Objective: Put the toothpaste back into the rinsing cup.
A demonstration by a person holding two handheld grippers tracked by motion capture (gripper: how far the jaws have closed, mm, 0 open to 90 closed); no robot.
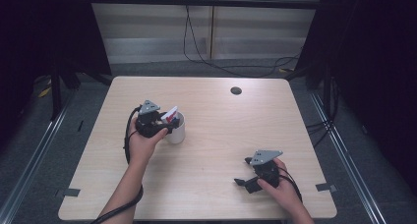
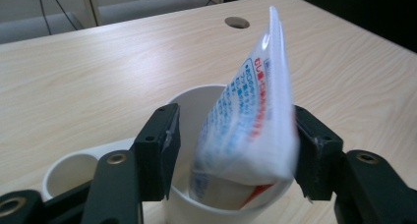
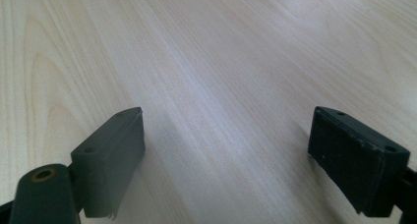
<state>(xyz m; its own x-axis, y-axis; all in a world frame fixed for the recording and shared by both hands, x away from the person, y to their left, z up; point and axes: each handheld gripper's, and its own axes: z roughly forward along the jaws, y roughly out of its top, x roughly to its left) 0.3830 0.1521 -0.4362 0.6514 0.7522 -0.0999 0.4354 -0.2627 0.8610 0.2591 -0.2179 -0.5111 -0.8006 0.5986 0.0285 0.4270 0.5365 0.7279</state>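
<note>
White cup (image 1: 176, 128) stands upright on the pale wood table (image 1: 211, 150), left of centre, roughly midway btwn the far and near edges. Sachet (image 1: 170, 115), white w/ blue and red print, stands in the cup, lower end inside, upper end sticking out above the rim and tilted. In the left gripper view the sachet (image 2: 251, 121) leans toward the right side of the cup (image 2: 196, 106), its bottom corner down inside the wall.

Left hand-held gripper (image 1: 167, 126) sits at the cup from the left-edge side, held by the left hand (image 1: 142, 138). Its jaws straddle the sachet at about half width: left jaw stands clear w/ a visible gap, right jaw is right at the sachet's edge; can't tell if it touches. No squeeze on the sachet, so it's not gripped. A 2nd rounded white rim (image 2: 69, 172) shows low at the left of that view, just beside the cup; can't tell what it is.

Right hand-held gripper (image 1: 242, 171) rests near the near-right corner of the table, well apart from the cup, held by the right hand (image 1: 280, 184). Jaws wide, nothing btwn them, bare wood (image 3: 211, 86) under them.

Round cable hole (image 1: 236, 91) near the far edge, right of centre.
</note>
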